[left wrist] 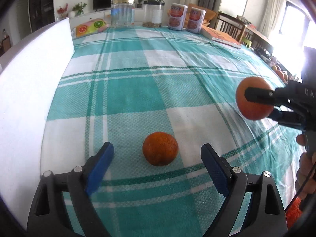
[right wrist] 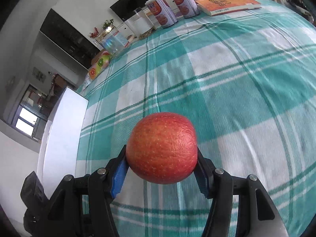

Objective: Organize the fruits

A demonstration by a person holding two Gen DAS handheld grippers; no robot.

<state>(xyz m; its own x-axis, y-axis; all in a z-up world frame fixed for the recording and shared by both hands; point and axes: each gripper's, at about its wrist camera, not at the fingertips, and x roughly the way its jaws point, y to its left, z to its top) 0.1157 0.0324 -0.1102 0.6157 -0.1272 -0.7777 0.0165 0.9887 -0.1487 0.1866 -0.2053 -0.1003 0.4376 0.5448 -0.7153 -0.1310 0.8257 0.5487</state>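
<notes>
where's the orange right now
In the left wrist view the orange lies on the checked cloth, low centre, between the open left tongs, untouched.

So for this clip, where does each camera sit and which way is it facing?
Left wrist: on the left tongs, angled down at the orange on the checked tablecloth; own open fingers show, plus the right tongs and a hand.
Right wrist: on the right tongs, angled down across the table; own fingers clamp the apple.
Shared: apple, tablecloth, glass jar, two cans, book.
</notes>
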